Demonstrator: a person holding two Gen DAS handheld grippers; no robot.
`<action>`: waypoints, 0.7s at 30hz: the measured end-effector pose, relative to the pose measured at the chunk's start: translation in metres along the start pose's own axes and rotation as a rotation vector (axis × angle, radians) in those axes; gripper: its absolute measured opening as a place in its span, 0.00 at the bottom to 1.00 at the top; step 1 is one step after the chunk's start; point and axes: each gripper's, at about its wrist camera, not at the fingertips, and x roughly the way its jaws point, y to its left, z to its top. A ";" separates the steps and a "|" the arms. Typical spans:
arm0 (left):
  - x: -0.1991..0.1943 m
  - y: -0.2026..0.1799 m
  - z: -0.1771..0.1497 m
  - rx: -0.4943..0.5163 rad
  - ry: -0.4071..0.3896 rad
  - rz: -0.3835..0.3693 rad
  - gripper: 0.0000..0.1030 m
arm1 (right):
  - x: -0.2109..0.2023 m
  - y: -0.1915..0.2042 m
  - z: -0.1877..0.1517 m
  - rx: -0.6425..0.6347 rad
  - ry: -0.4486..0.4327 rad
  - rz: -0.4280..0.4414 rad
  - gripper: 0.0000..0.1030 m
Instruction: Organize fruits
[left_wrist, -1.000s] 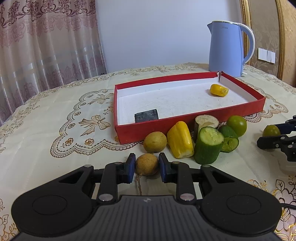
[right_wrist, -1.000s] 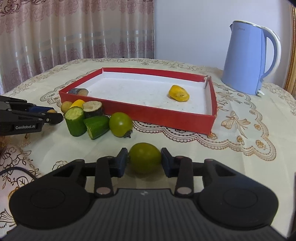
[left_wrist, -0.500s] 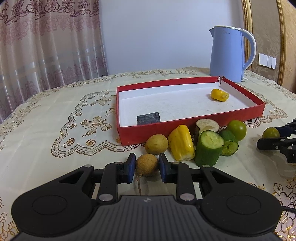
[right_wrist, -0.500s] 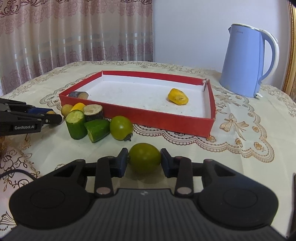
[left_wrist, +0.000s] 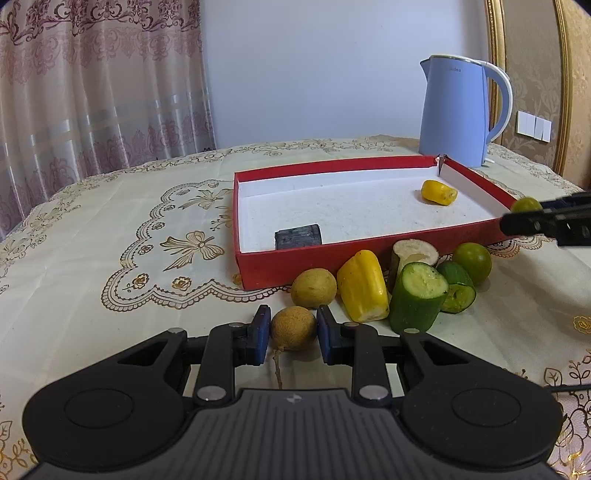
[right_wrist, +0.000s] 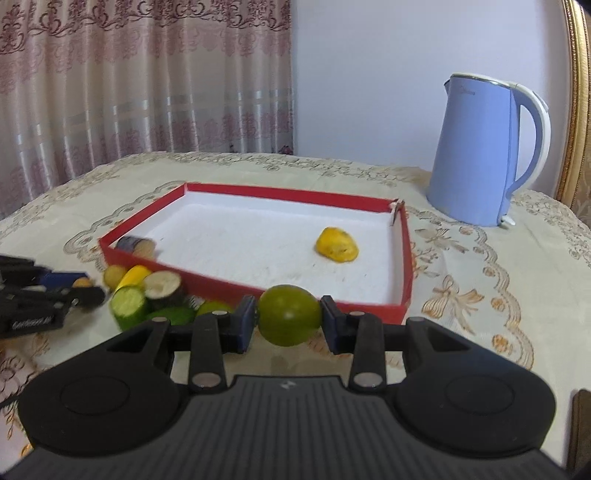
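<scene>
Carrying is the step in hand: the right gripper (right_wrist: 288, 320), closed on a green fruit (right_wrist: 289, 314), hangs just in front of the red tray (right_wrist: 405, 258), while the left gripper (left_wrist: 291, 334) pinches a brown fruit (left_wrist: 293, 327) in front of the tray's near wall. Next, I judge, each fruit must clear that low wall and go down on the white floor. The tray's middle is open; a yellow piece (right_wrist: 337, 245) and a dark block (left_wrist: 298, 235) sit near its walls.

We list a red tray (left_wrist: 295, 264) with white floor, a pale-blue kettle (left_wrist: 456, 114), and a cream tablecloth (left_wrist: 110, 236) with gold embroidery. We note green, yellow and tan fruits, and pink patterned curtains (left_wrist: 99, 85).
</scene>
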 end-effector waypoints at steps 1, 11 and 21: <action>0.000 0.000 0.000 -0.001 0.001 -0.002 0.25 | 0.002 -0.001 0.003 -0.003 0.000 -0.004 0.35; 0.000 0.001 0.000 -0.003 0.003 0.000 0.25 | 0.043 -0.011 0.046 -0.039 0.021 -0.063 0.34; 0.001 0.002 0.000 -0.006 -0.005 -0.005 0.25 | 0.074 -0.041 0.039 0.072 0.008 -0.131 0.34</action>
